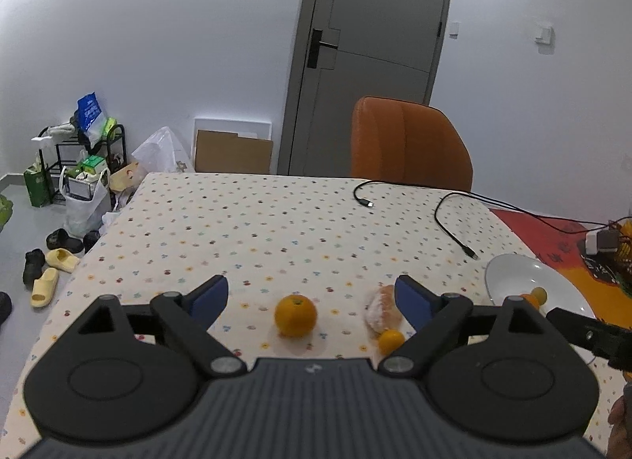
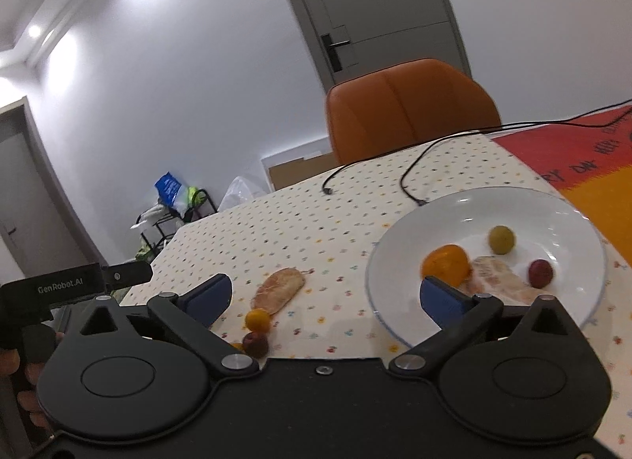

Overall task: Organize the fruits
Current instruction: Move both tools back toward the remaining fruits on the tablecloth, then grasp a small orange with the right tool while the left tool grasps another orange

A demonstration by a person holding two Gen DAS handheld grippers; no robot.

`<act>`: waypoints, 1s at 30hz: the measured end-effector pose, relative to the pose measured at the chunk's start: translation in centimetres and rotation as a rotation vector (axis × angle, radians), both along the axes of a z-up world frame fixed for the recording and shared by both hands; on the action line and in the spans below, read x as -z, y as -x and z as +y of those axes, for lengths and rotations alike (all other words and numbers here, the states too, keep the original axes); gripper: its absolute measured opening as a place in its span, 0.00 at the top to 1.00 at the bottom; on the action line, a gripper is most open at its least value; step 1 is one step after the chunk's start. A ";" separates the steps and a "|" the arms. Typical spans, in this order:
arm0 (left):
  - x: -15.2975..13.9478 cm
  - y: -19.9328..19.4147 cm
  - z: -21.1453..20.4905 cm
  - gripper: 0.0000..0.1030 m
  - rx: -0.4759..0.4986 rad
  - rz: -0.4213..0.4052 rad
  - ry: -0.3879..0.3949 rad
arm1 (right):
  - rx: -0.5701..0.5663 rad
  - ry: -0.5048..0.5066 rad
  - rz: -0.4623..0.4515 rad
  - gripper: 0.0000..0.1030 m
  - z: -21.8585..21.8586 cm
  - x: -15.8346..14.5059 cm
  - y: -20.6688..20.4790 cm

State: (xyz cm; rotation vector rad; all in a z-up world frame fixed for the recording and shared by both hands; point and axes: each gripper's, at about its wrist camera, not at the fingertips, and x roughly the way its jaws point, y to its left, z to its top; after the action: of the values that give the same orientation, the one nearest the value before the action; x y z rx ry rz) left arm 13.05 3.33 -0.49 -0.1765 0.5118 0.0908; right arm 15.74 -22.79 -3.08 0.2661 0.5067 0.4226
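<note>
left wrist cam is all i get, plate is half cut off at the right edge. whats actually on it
Observer: The white plate holds four pieces: an orange fruit, a yellow-green one, a dark red one and a pale peeled piece.
Operator: anything on the cloth i cant see
Observer: Yes, a small dark red fruit lies beside the small yellow one, close in front of the right gripper.
Operator: right gripper holding something
Observer: No, its jaws stand wide open with nothing between them.
</note>
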 end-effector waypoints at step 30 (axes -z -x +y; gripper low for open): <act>5.2 -4.2 3.4 0.30 0.008 0.096 0.098 | -0.148 0.067 0.120 0.39 7.9 3.6 -4.7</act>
State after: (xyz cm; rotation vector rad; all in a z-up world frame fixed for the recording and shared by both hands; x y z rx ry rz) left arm 17.22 6.70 -5.65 -0.2670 0.6127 0.0668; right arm 20.43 -14.93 -6.68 0.1902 0.6595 0.5347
